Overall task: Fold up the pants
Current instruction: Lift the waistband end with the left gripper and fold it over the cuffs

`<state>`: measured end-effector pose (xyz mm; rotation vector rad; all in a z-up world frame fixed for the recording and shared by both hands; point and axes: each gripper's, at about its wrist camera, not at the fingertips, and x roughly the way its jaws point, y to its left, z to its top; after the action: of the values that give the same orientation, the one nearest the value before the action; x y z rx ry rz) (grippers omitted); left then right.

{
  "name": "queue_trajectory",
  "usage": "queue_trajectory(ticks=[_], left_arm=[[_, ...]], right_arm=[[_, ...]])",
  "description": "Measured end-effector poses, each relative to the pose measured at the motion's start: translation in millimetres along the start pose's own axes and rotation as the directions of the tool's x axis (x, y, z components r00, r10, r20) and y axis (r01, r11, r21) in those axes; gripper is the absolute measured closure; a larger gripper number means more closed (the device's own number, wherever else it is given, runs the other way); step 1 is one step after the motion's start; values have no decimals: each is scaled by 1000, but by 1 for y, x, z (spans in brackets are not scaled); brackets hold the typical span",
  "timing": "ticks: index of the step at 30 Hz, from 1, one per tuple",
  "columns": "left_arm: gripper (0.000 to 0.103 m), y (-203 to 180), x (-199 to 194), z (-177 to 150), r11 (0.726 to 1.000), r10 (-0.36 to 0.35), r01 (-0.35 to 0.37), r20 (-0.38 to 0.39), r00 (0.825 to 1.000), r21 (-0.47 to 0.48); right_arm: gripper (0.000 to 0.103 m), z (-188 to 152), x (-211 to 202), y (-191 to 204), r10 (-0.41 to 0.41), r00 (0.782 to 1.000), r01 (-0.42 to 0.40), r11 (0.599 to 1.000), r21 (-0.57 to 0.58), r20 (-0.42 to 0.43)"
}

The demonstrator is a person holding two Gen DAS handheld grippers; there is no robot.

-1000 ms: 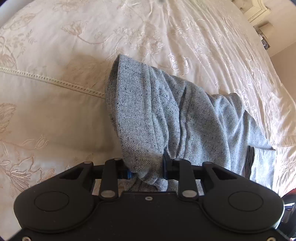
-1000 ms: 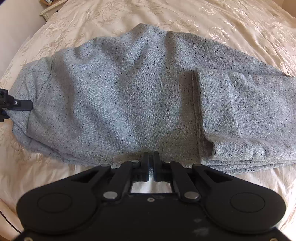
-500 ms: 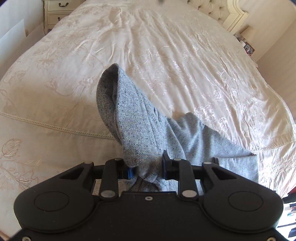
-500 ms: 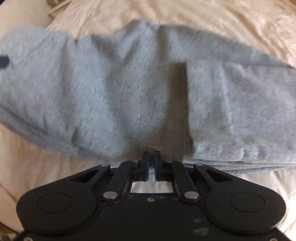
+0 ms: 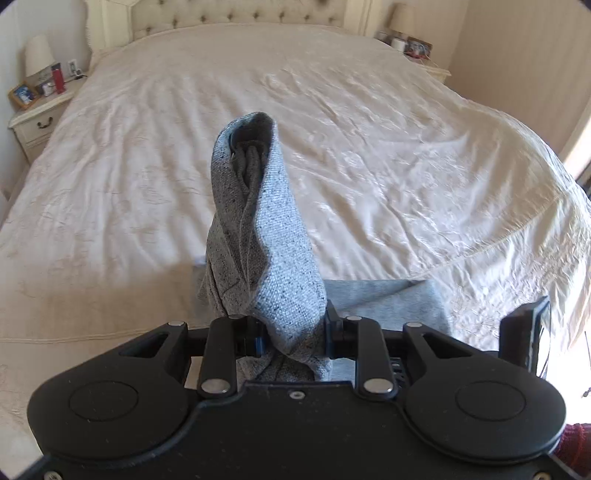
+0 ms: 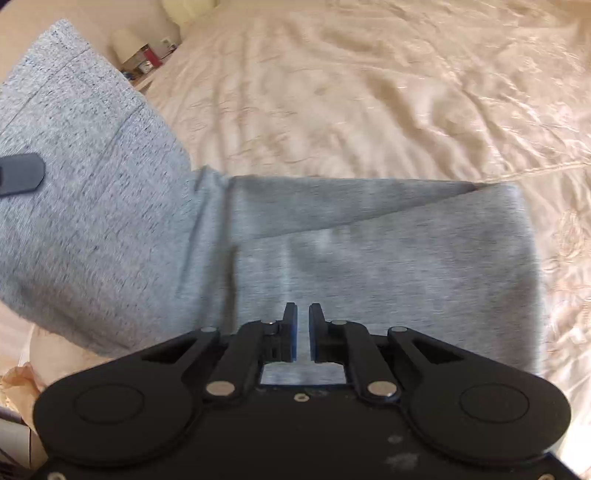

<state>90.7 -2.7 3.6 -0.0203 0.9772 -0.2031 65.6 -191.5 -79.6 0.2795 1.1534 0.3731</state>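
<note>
Grey speckled pants (image 6: 388, 266) lie partly folded on the bed near its front edge. My left gripper (image 5: 293, 328) is shut on a bunched end of the pants (image 5: 258, 221), which stands up in a tall fold in front of the camera with a dark drawstring inside. In the right wrist view that lifted end (image 6: 92, 184) hangs at the left, with a left fingertip (image 6: 18, 179) against it. My right gripper (image 6: 303, 321) hovers over the flat folded part. Its jaws are opening, with a narrow gap; cloth shows beneath them and none is pinched.
A cream embroidered bedspread (image 5: 369, 129) covers the wide bed up to a tufted headboard (image 5: 240, 14). A nightstand (image 5: 37, 118) with a lamp and picture frame stands at the left, another nightstand (image 5: 413, 44) at the far right.
My left gripper has risen and swung round with the pants end, which now stands upright. My right gripper has slid along the folded pants and its shut jaws have parted slightly.
</note>
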Motion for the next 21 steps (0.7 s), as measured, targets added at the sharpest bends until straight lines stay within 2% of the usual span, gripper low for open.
queue_trajectory(ticks=[3,5,7,9,12,15,18,21], left_arm=[[64,-55,52,-9,999,-47,48,-85,995,10],[62,-82,84,-17,996,-89,89,-148,985,-8],[68,-102,98,-23,992,-129,125,-192,973,-36],[68,-109,95,-24,992,-122,117,-183,975,-36],[68,-100,83,-24,996,-82,78,-140,987,-33],[68,-78,83,-30,999,12,-20,-151,988,-46],[68,-46,94,-41,988,126,-140,-193,973,-60],[68,-14,109,-58,973,194,-219,-259,946,-70]], right_arm=[[92,3,0,-52,-56,998,57,997,42,-29],[92,2,0,-81,-92,994,95,994,52,-56],[92,2,-1,-104,-101,992,106,992,69,-74],[92,0,-4,-116,-108,990,114,991,76,-89],[91,2,-7,-130,-85,993,91,993,77,-87],[85,2,-9,-135,-56,995,62,995,75,-85],[83,3,-13,-138,-30,995,38,996,80,-90],[82,0,-20,-143,-27,996,36,993,111,-87]])
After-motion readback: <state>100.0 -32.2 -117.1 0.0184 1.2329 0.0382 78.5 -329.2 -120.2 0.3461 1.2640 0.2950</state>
